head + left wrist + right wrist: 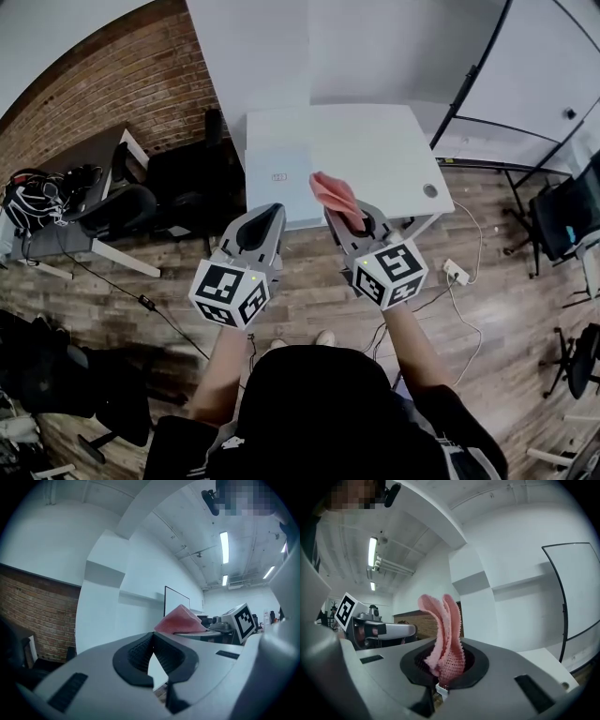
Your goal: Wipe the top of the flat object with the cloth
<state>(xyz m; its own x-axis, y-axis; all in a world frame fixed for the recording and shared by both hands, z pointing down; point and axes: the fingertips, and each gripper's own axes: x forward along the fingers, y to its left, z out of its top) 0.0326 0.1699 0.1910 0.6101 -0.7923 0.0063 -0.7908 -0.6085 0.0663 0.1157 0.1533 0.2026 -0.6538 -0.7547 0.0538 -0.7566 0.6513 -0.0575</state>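
the wiping looks not yet begun. the left gripper [265, 217] is held level in front of the table's near edge, its jaws pressed together with nothing between them, as the left gripper view [153, 652] shows. the flat object [277, 141], a pale panel, lies on the left part of the table [375, 141], reaching to its near edge, and nothing rests on it. just right of the panel's near right corner, the pink cloth [335, 194] stands out of the right gripper [362, 219], pinched by one bunched end; the right gripper view shows the cloth [443, 630] sticking up free in the air. so the cloth is in hand, and what is left, as i judge it, is to bring it down on the panel and rub across its top. as for writing, a small reddish mark [279, 176] on the panel is too small to read, and no brand shows.
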